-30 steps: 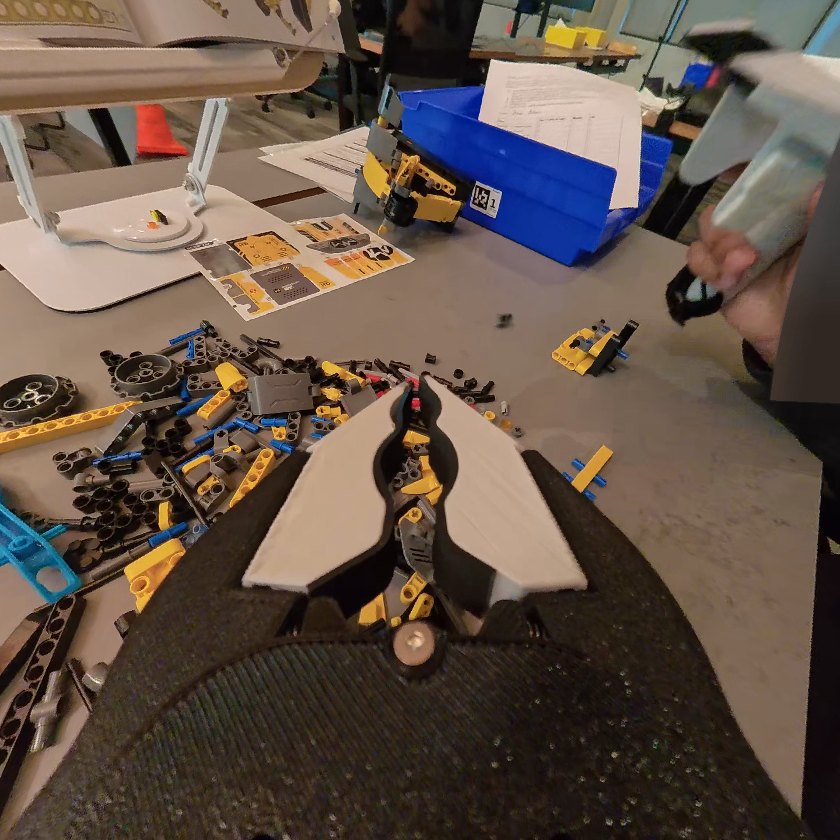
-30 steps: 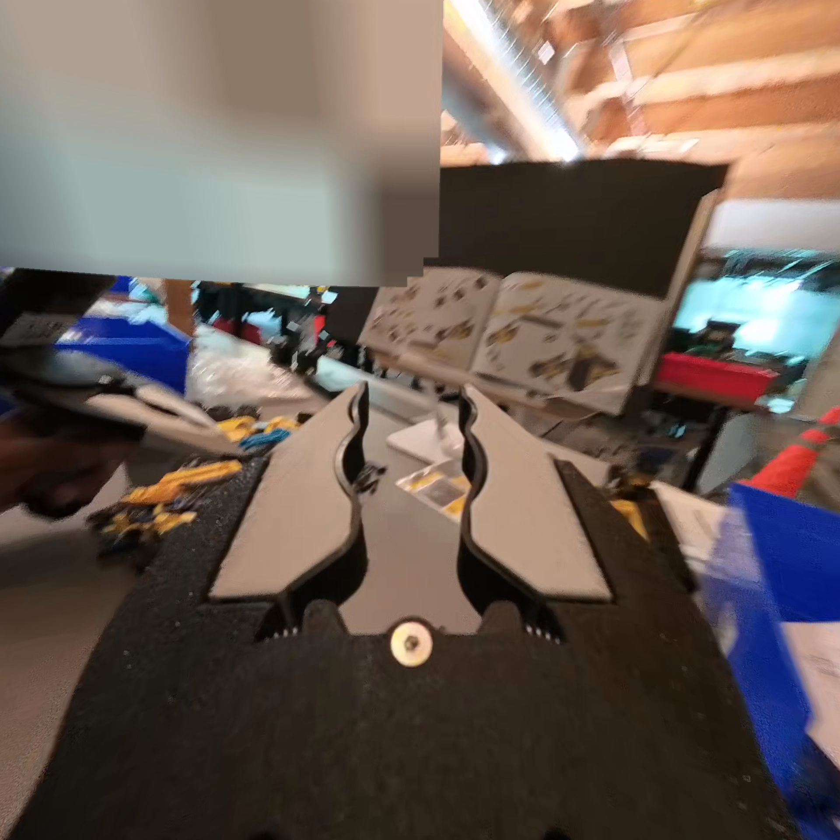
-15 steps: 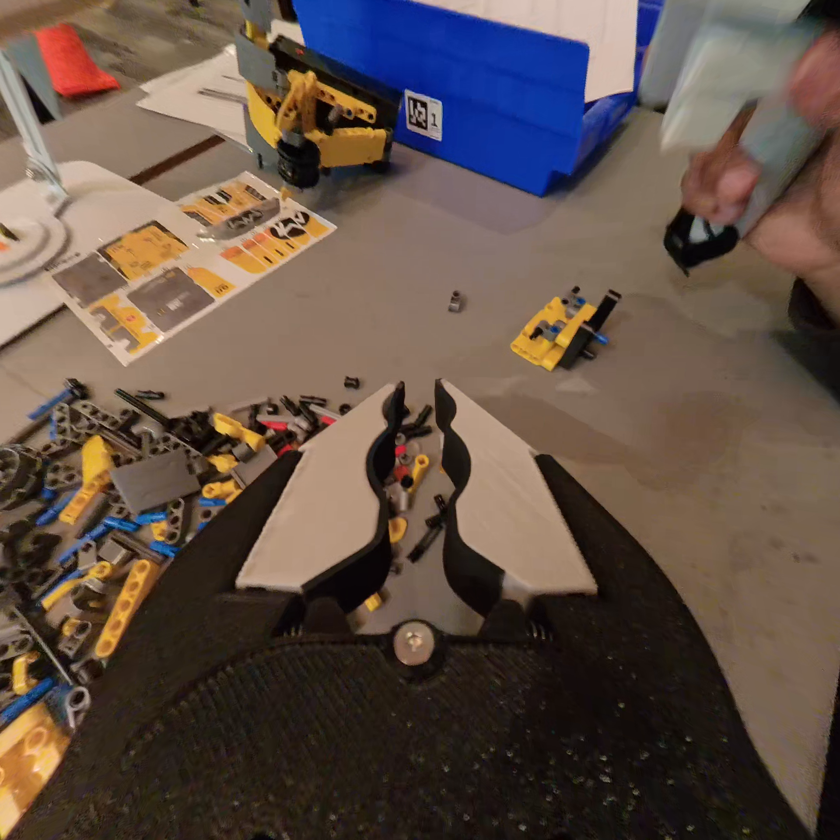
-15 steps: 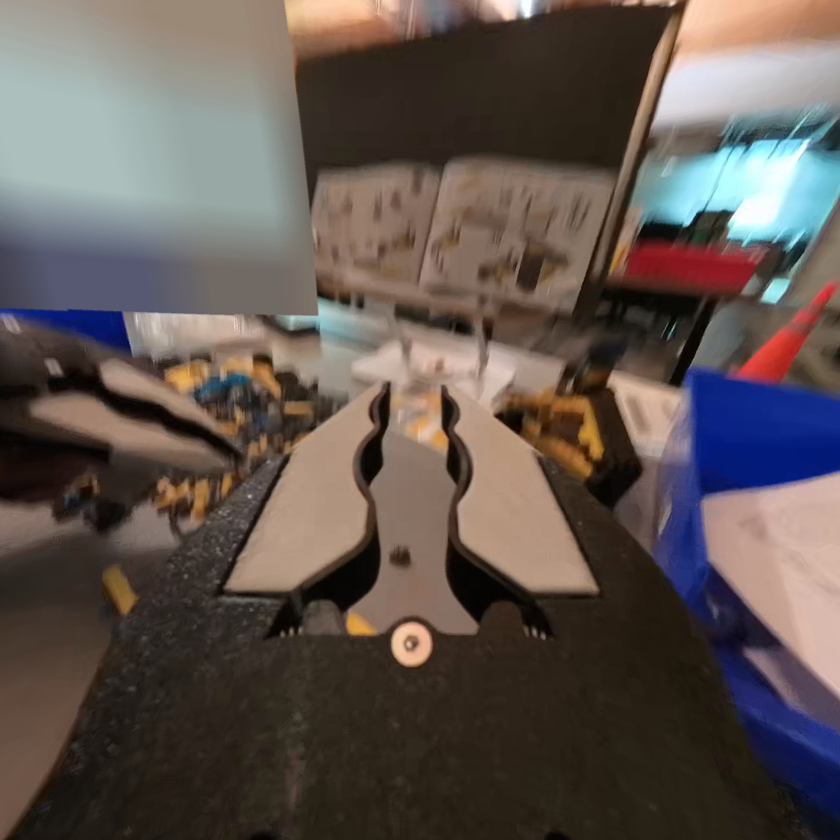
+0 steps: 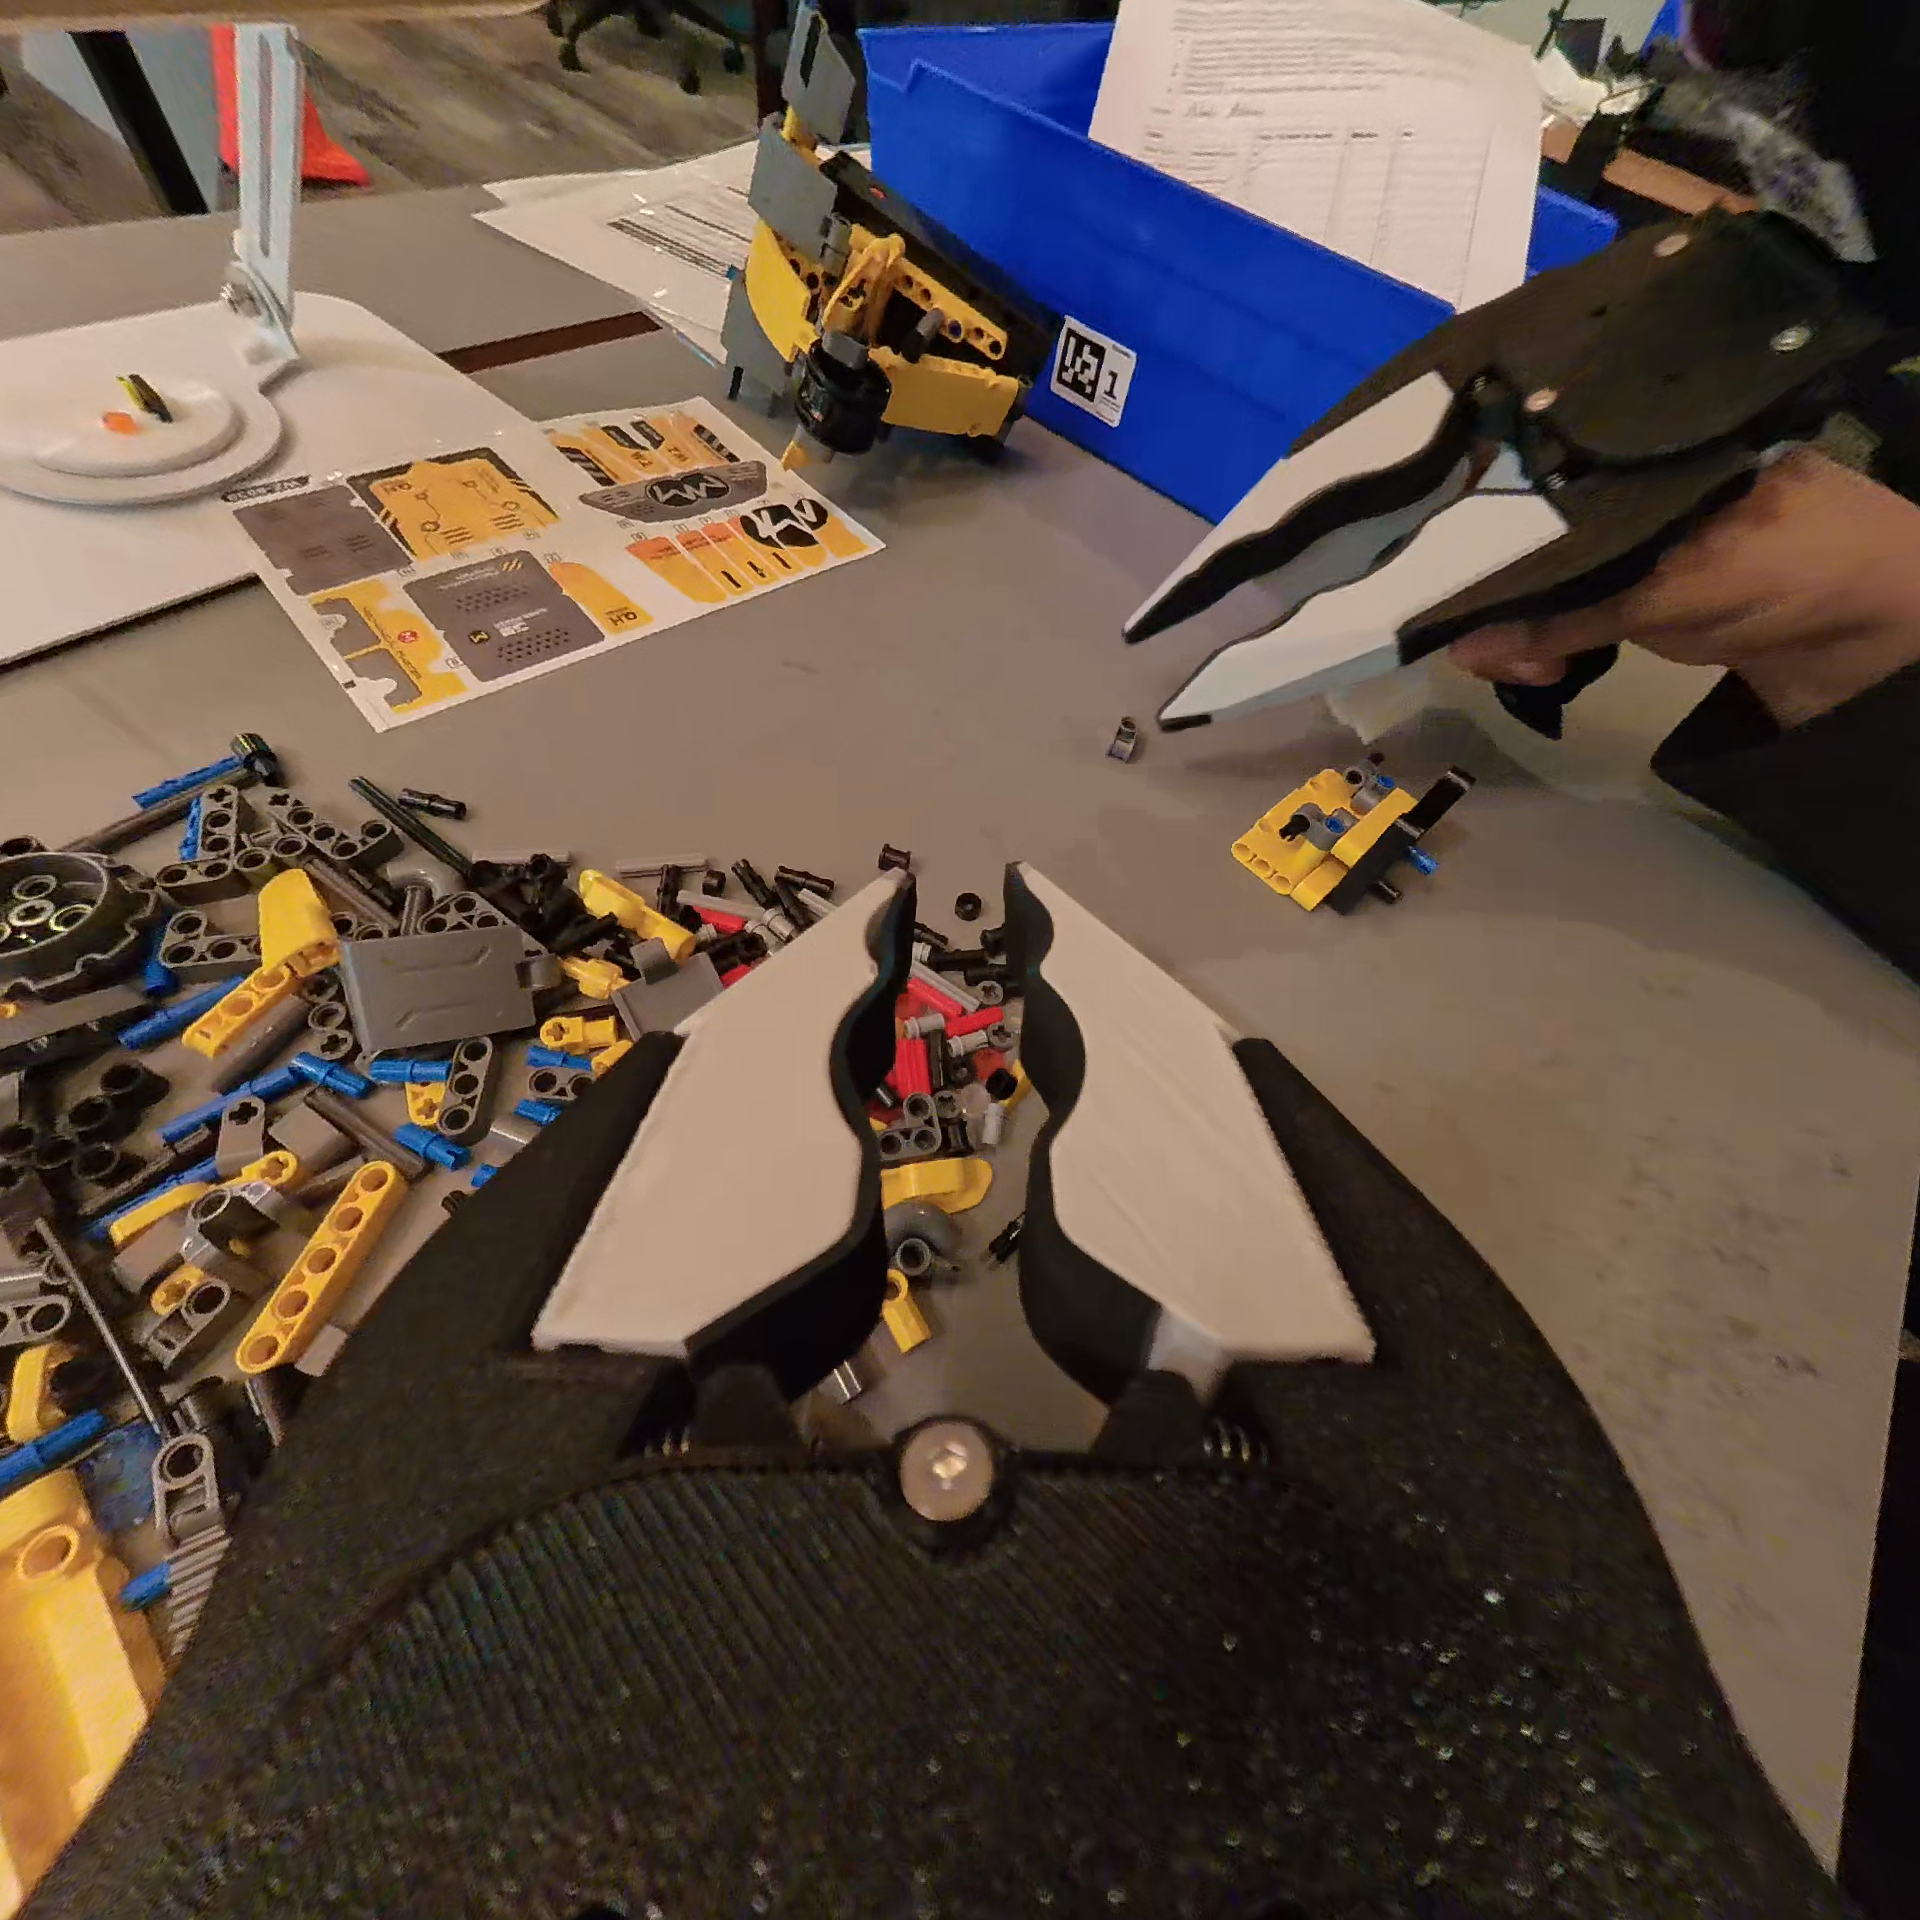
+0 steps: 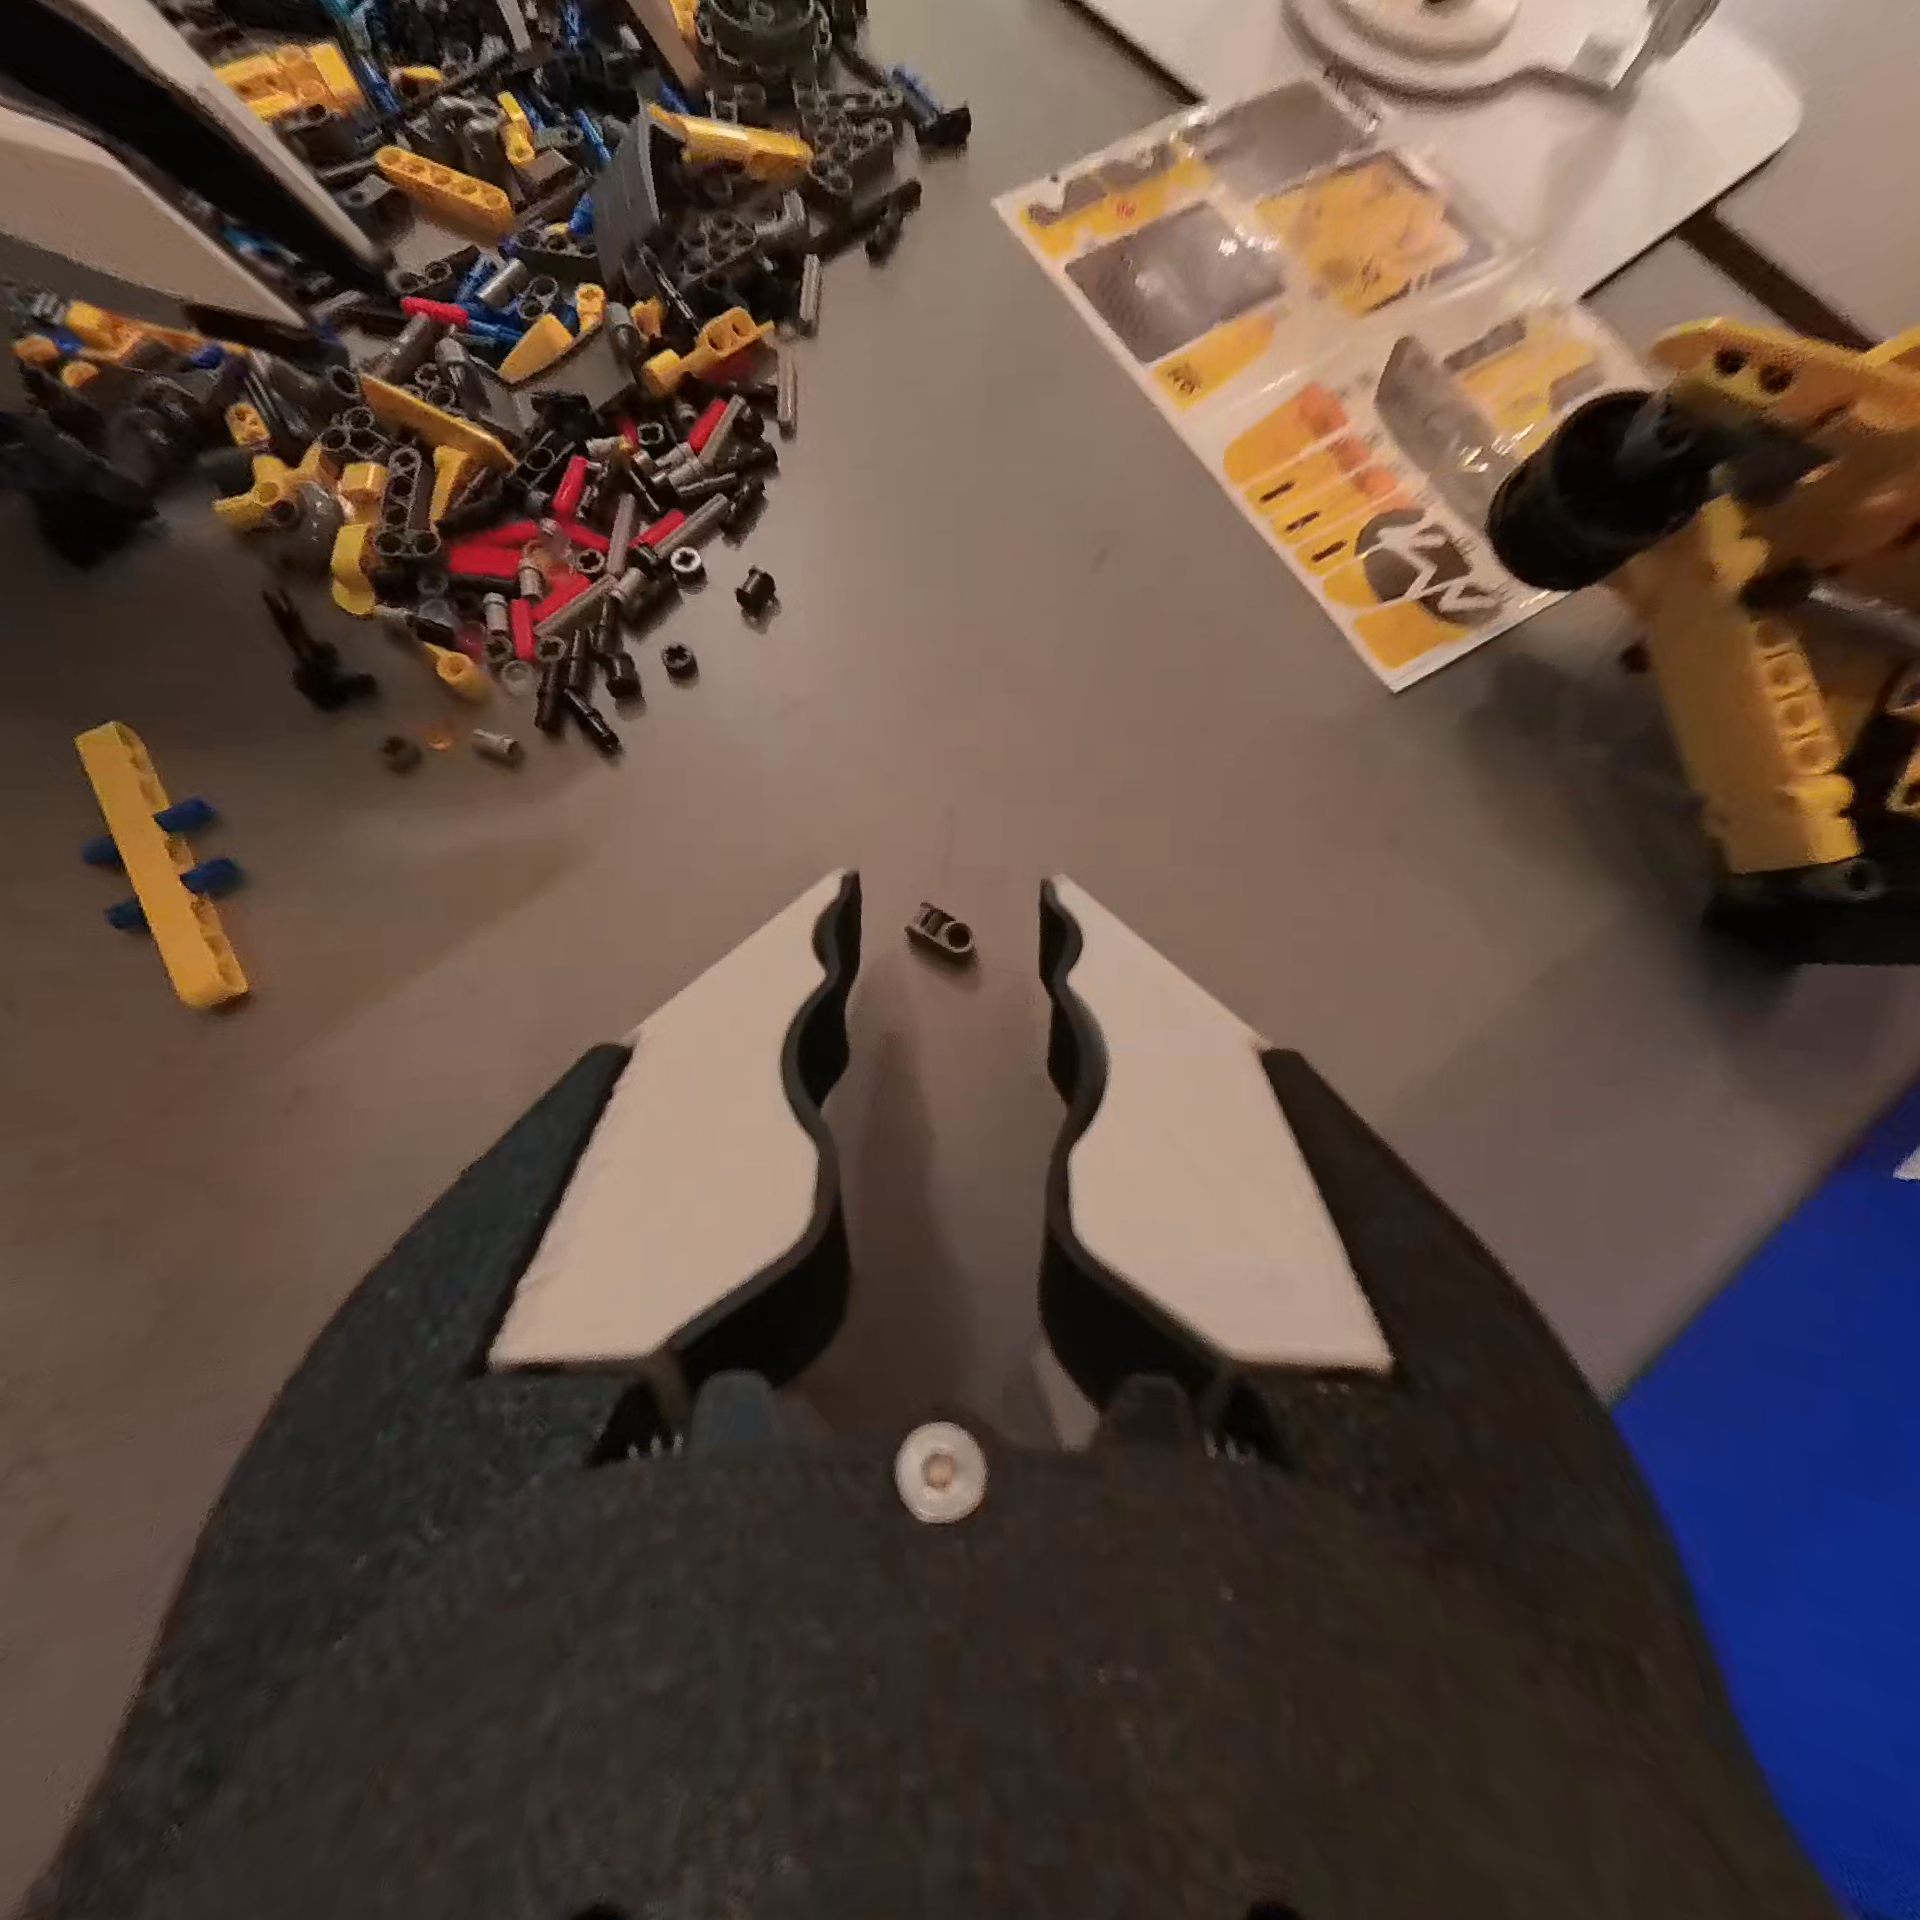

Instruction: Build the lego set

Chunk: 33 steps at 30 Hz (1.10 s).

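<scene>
Swung down from the room, right claw [image 6: 948,891] gapes around a stubby dark connector [image 6: 940,928]; left claw [image 5: 958,883] part-open, empty.

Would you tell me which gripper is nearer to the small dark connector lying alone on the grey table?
The right. The right gripper hangs open with the small dark connector between its fingertips; the left gripper is open over the loose parts pile, well away from it.

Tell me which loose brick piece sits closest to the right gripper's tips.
The small dark connector, lying alone on the grey table between the open tips of the right gripper, apart from the parts pile.
</scene>
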Tool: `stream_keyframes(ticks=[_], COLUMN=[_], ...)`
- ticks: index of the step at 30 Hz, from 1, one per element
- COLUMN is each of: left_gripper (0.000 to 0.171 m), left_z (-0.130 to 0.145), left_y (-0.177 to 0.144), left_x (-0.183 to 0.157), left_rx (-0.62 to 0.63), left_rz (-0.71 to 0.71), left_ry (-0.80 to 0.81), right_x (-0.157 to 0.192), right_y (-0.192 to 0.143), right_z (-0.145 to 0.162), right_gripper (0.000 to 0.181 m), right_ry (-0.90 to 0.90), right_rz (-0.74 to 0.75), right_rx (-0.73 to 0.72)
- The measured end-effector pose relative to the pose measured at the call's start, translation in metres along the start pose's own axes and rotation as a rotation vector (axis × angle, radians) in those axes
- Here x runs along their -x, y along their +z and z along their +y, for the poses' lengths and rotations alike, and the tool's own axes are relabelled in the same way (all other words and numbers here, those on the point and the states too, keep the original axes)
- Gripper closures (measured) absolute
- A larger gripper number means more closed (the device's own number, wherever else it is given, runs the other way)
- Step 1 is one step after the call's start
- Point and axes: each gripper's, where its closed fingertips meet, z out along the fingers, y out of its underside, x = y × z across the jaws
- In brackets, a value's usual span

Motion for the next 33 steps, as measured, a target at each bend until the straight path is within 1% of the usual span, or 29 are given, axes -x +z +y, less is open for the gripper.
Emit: stream_keyframes(ticks=[8,9,10,11,13,16,18,20,22,24,27,31,33], left_gripper=[0.156,0.156,0.155,0.155,0.153,0.148,0.143,0.141,0.141,0.14,0.141,0.147,0.152], left_z=[0.002,0.002,0.002,0.002,0.001,-0.003,-0.007,-0.008,-0.007,-0.005,0.006,0.033,0.038], left_y=[-0.002,-0.003,-0.004,-0.005,-0.006,-0.007,-0.009,-0.011,-0.014,-0.02,-0.026,-0.031,-0.033], left_x=[-0.004,-0.004,-0.004,-0.005,-0.008,-0.017,-0.026,-0.032,-0.035,-0.043,-0.057,-0.077,-0.08], left_rx=[-0.001,-0.004,-0.008,-0.011,-0.022,-0.046,-0.069,-0.085,-0.088,-0.091,-0.063,0.021,0.035], left_rz=[0.021,0.02,0.022,0.025,0.046,0.094,0.146,0.179,0.196,0.252,0.318,0.368,0.358], left_ry=[-0.006,-0.002,0.0,0.0,0.001,0.002,0.005,0.004,-0.01,-0.045,-0.09,-0.129,-0.16], right_x=[-0.003,-0.003,-0.002,-0.001,-0.002,0.001,0.013,0.037,0.071,0.103,0.122,0.131,0.138], right_y=[0.015,0.015,0.015,0.014,0.01,-0.01,-0.03,-0.048,-0.059,-0.057,-0.039,-0.025,-0.02], right_z=[0.02,0.019,0.019,0.019,0.011,-0.018,-0.042,-0.06,-0.068,-0.067,-0.048,-0.028,-0.025], right_gripper=[0.16,0.168,0.169,0.174,0.174,0.174,0.174,0.174,0.174,0.174,0.174,0.174,0.174], right_ry=[0.083,0.078,0.071,0.058,0.027,0.0,-0.008,-0.014,-0.018,-0.026,-0.083,-0.265,-0.327], right_rz=[-0.08,-0.081,-0.086,-0.085,-0.056,-0.027,-0.025,-0.061,-0.117,-0.139,0.013,0.236,0.284], right_rx=[0.112,0.103,0.104,0.102,0.063,-0.078,-0.182,-0.259,-0.31,-0.341,-0.321,-0.28,-0.271])
